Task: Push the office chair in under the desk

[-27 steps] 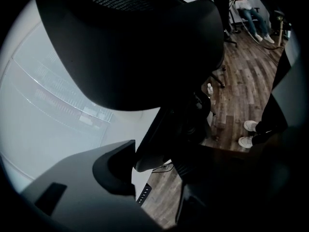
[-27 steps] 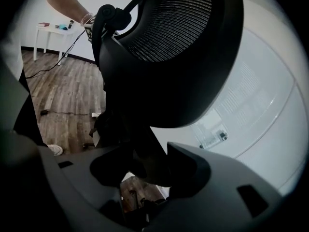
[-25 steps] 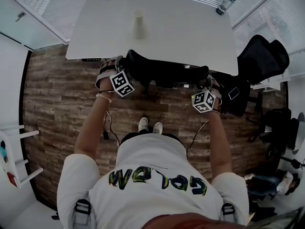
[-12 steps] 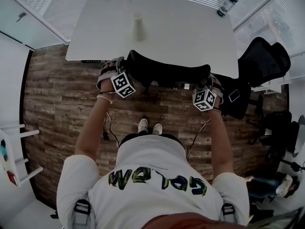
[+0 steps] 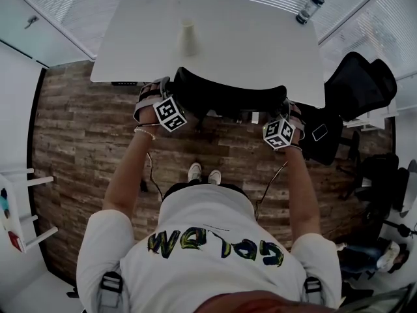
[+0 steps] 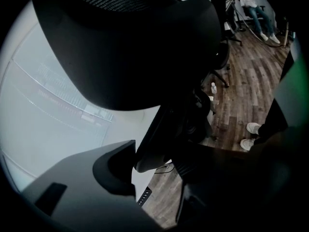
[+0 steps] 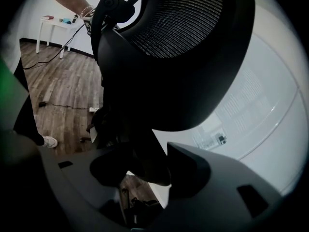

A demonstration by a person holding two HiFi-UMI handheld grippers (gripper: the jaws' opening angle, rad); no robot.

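Wood-plank floor [image 5: 78, 129] fills the left of the head view. A small white side table [image 5: 29, 182] stands at the lower left, well apart from the work.

Left of centre, the left tongs [image 5: 168, 89] sit at the left end of the black office chair [image 5: 228, 96]. In the left gripper view they stand wide, with a bar of the chair's back frame filling the gap. The pads appear to press on it, so I judge this a grip.

The chair is at centre, facing the white bench [image 5: 273, 44]. Its mesh backrest lies along the bench's near edge, and the seat seems already tucked beneath. The push therefore looks nearly finished. A pale cup [image 5: 187, 38] stands on the bench just beyond the backrest, so a hard bump against the edge could topple it.

Right of centre, the right tongs [image 5: 285, 106] mirror the left at the backrest's other end. They too are spread wide and closed on the frame's lower edge. Holding both ends probably keeps the castored chair rolling straight instead of swivelling.

At the upper right, a bottle [image 5: 308, 6] stands near the bench's far corner. A second black chair [image 5: 359, 80] is parked just beside the bench's right end, clear of the path.
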